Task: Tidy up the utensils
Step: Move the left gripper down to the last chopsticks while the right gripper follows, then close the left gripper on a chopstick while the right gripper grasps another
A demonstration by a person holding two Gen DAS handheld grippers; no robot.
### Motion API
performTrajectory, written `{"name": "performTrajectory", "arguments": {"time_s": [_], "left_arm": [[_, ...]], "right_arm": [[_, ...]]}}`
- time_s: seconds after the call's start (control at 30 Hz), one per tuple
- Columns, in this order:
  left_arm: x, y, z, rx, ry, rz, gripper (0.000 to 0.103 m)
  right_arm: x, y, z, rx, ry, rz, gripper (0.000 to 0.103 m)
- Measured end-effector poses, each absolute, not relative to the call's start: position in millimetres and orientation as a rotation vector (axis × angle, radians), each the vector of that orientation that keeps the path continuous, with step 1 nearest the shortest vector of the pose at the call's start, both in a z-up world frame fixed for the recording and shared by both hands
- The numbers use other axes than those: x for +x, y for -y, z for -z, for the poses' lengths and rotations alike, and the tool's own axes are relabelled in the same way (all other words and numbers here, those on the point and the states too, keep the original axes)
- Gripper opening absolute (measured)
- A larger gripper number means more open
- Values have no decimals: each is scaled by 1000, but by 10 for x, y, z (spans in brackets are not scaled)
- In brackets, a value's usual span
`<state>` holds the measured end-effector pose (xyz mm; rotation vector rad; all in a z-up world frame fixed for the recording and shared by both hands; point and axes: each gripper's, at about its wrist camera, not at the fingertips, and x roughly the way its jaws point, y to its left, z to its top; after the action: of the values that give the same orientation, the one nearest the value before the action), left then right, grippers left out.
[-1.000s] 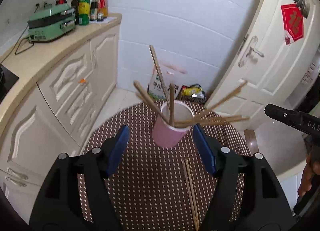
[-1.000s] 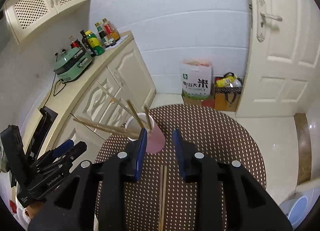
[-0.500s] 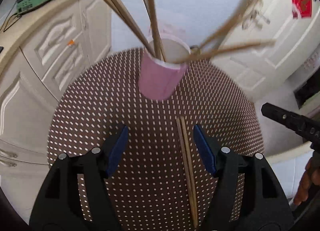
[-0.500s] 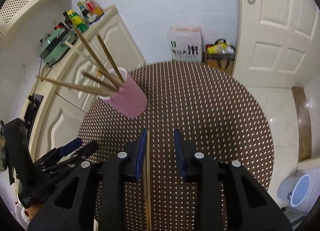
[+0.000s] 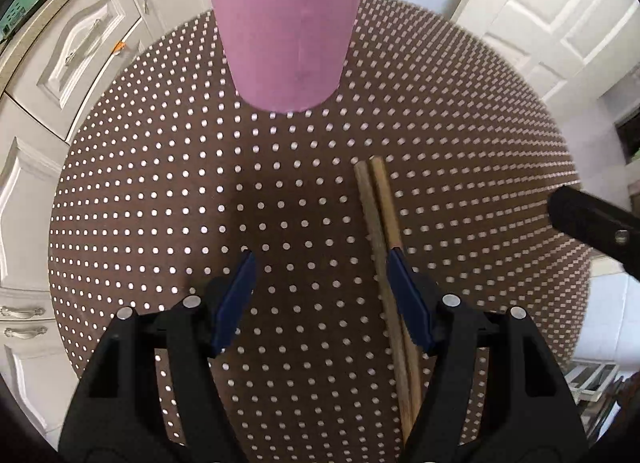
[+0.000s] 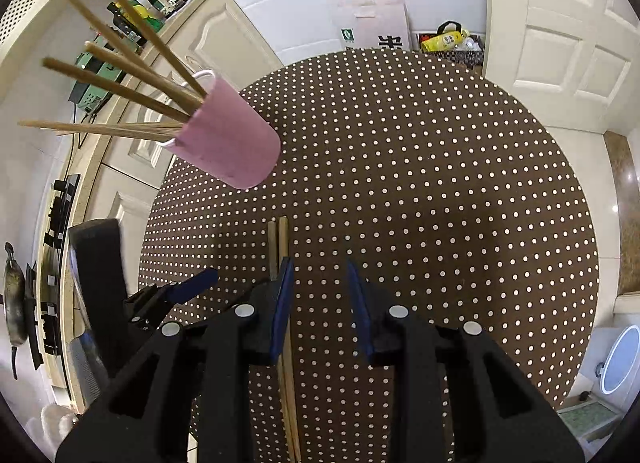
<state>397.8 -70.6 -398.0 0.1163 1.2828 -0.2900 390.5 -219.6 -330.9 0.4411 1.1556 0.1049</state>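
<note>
**Grippers over the loose chopsticks**

Two wooden chopsticks (image 6: 283, 247) are lying side by side on the dotted round table (image 6: 440, 183), near a pink cup (image 6: 234, 143) bristling with more sticks. The left gripper (image 5: 320, 259) and right gripper (image 6: 318, 263) are pointing steeply downward, both released, grasping nothing.
</note>
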Motion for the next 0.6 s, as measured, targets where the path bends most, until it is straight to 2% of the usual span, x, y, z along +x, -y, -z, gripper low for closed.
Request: {"name": "performTrajectory", "arguments": {"time_s": [0.3,0.4,0.57,0.6], "left_arm": [[4091,926,4039,217,-1270,272,68],[4133,904,4034,201,-1276,278,63],[4201,700,4003,178,-1282,287,30],[4231,632,4012,170,-1286,288,26]], "right_arm": [[4021,2277,3416,447,-1182,-120,26],[4076,2267,3460,438,-1201,-131,26],[4165,2179,3560,427,-1240,-158,26],[4186,2147,3579,425,-1249,-166,26]]}}
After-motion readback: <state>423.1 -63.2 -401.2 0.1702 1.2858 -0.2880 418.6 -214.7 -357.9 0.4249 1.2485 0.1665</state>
